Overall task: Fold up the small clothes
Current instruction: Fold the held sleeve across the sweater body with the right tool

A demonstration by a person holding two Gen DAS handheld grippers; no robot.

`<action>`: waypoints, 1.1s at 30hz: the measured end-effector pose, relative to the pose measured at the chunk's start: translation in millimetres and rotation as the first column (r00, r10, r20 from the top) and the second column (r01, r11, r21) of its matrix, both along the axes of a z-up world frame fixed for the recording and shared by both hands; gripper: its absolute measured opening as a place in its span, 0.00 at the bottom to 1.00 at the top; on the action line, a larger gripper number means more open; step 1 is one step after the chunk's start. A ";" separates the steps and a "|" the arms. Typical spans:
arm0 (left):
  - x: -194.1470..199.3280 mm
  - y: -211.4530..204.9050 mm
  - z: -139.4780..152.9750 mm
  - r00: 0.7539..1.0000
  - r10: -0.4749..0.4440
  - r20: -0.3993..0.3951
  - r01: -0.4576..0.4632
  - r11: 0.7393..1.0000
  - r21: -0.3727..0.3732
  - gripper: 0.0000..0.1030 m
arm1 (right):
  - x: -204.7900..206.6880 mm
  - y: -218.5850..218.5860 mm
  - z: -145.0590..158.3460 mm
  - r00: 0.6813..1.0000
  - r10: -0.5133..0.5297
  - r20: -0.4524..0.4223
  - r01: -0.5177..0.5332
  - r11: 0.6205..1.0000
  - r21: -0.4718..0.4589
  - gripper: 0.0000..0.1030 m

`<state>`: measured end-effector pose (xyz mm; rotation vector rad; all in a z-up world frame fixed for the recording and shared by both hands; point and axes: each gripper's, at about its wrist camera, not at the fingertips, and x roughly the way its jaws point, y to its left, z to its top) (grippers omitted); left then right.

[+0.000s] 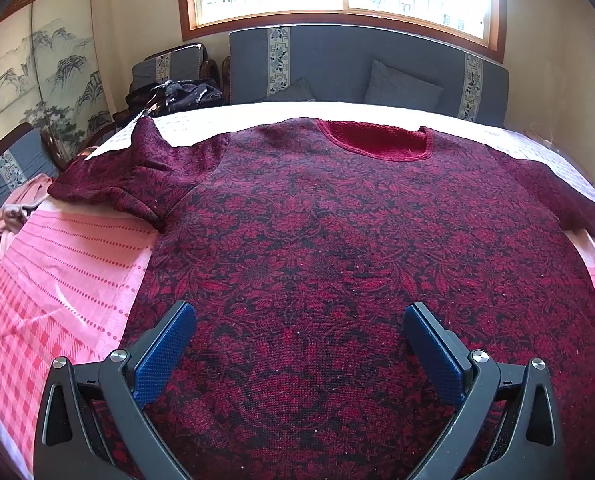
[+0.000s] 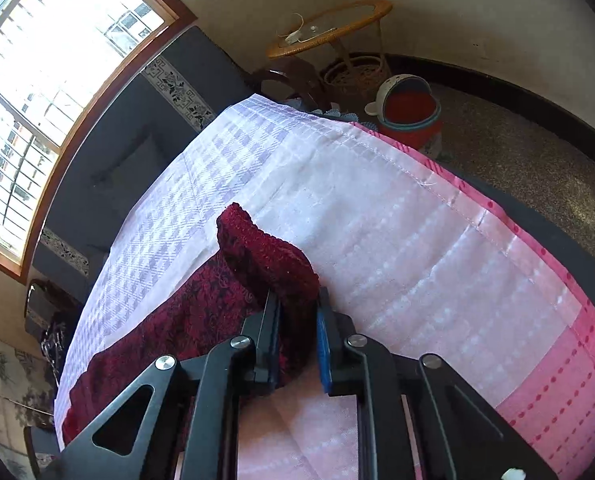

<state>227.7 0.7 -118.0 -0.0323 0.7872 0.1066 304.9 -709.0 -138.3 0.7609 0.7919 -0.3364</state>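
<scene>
A dark red sweater (image 1: 317, 240) with a black floral pattern lies flat on the pink and white checked cloth (image 1: 65, 272), neck towards the window and both sleeves spread out. My left gripper (image 1: 299, 316) hovers open over the sweater's lower body, blue pads wide apart with nothing between them. In the right wrist view the right sleeve's cuff (image 2: 265, 256) stands up between the blue pads of my right gripper (image 2: 297, 312), which is shut on it. The rest of that sleeve (image 2: 169, 328) trails down to the left over the cloth.
A grey sofa back with cushions (image 1: 369, 68) runs behind the bed under the window. Pink clothing (image 1: 13, 216) lies heaped at the left edge. Off the right edge stand a wicker side table (image 2: 329, 28) and a red bin (image 2: 411, 116) on the floor.
</scene>
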 end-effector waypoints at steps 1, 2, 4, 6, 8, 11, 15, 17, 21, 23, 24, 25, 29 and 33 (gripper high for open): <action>0.1 0.7 0.0 1.000 0.000 0.000 0.000 1.000 -0.005 1.00 | -2.7 7.5 7.2 1.000 0.009 0.021 -0.009 1.000 -0.005 0.14; -0.1 1.5 0.1 1.000 0.002 0.002 -0.002 1.000 -0.009 1.00 | -4.0 17.4 15.9 0.999 0.024 0.040 -0.024 1.000 -0.017 0.14; -0.8 3.5 0.7 1.000 0.003 0.008 -0.003 1.000 -0.020 1.00 | -6.3 42.7 38.8 0.993 0.070 0.091 -0.067 0.997 -0.035 0.14; -3.2 5.8 2.8 1.000 0.007 0.022 -0.006 0.999 -0.032 1.00 | -3.3 74.3 62.5 0.981 0.127 0.146 -0.125 0.992 -0.028 0.14; -8.2 8.8 7.6 0.999 0.013 0.050 -0.010 0.999 -0.044 1.00 | 3.2 115.6 85.8 0.959 0.198 0.201 -0.198 0.980 -0.023 0.14; -15.7 16.2 18.1 0.997 0.022 0.075 -0.018 0.998 -0.062 1.00 | 18.5 189.2 108.1 0.914 0.317 0.254 -0.325 0.946 -0.011 0.14; -24.6 35.1 31.6 0.997 0.025 0.073 -0.018 0.995 -0.103 1.00 | 43.4 297.1 110.0 0.849 0.446 0.283 -0.473 0.881 0.031 0.14; -30.7 47.5 36.6 0.996 0.033 0.078 -0.024 0.993 -0.114 1.00 | 53.7 353.0 101.1 0.818 0.505 0.276 -0.536 0.843 0.044 0.14; -41.4 74.2 43.4 0.995 0.052 0.090 -0.041 0.993 -0.110 1.00 | 71.3 447.7 70.0 0.784 0.570 0.246 -0.607 0.787 0.112 0.14; -43.9 86.7 43.0 0.995 0.056 0.084 -0.048 0.994 -0.099 1.00 | 75.7 488.6 53.0 0.768 0.601 0.220 -0.634 0.762 0.132 0.14; -44.7 92.7 42.1 0.995 0.060 0.079 -0.052 0.994 -0.095 1.00 | 76.9 507.0 45.6 0.762 0.615 0.205 -0.644 0.752 0.138 0.14; -45.2 98.5 40.5 0.995 0.065 0.072 -0.058 0.994 -0.090 1.00 | 77.3 524.6 39.0 0.755 0.627 0.191 -0.653 0.744 0.138 0.14; -45.8 120.9 33.8 0.995 0.083 0.051 -0.078 0.992 -0.096 1.00 | 78.9 579.0 21.2 0.735 0.662 0.149 -0.678 0.724 0.128 0.14; -45.5 140.0 29.5 0.993 0.108 0.043 -0.102 0.987 -0.122 1.00 | 80.6 609.0 12.4 0.725 0.678 0.117 -0.688 0.717 0.108 0.14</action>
